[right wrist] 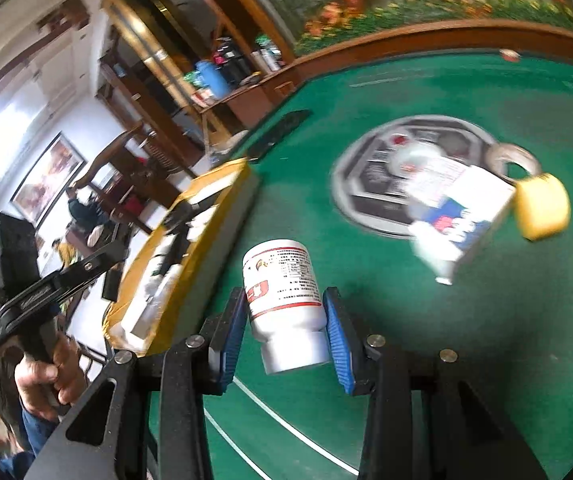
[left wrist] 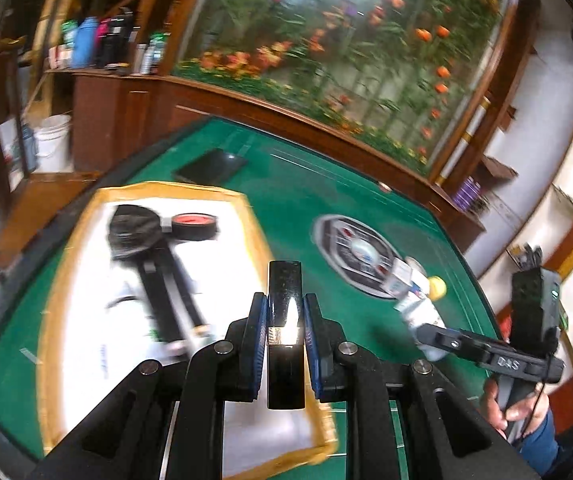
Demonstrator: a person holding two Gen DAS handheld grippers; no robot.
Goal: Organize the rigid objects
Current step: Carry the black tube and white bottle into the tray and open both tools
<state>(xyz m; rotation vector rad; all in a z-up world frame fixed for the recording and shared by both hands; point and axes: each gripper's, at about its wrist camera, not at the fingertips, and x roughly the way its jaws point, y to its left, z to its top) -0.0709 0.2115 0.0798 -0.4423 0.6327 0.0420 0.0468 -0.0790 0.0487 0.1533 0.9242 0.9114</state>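
Note:
My left gripper is shut on a slim black bar with a gold band and holds it above the front edge of the yellow-rimmed white tray. In the tray lie a black long-handled tool and a black-and-red round case. My right gripper is shut on a white pill bottle with red print, held above the green table, right of the tray. A white-and-blue box and a yellow padlock lie on the table.
A round grey emblem marks the table's middle. A black flat slab lies at the far edge. A wooden ledge and flower mural stand behind. Shelves with bottles are far left. The other hand's gripper shows at left.

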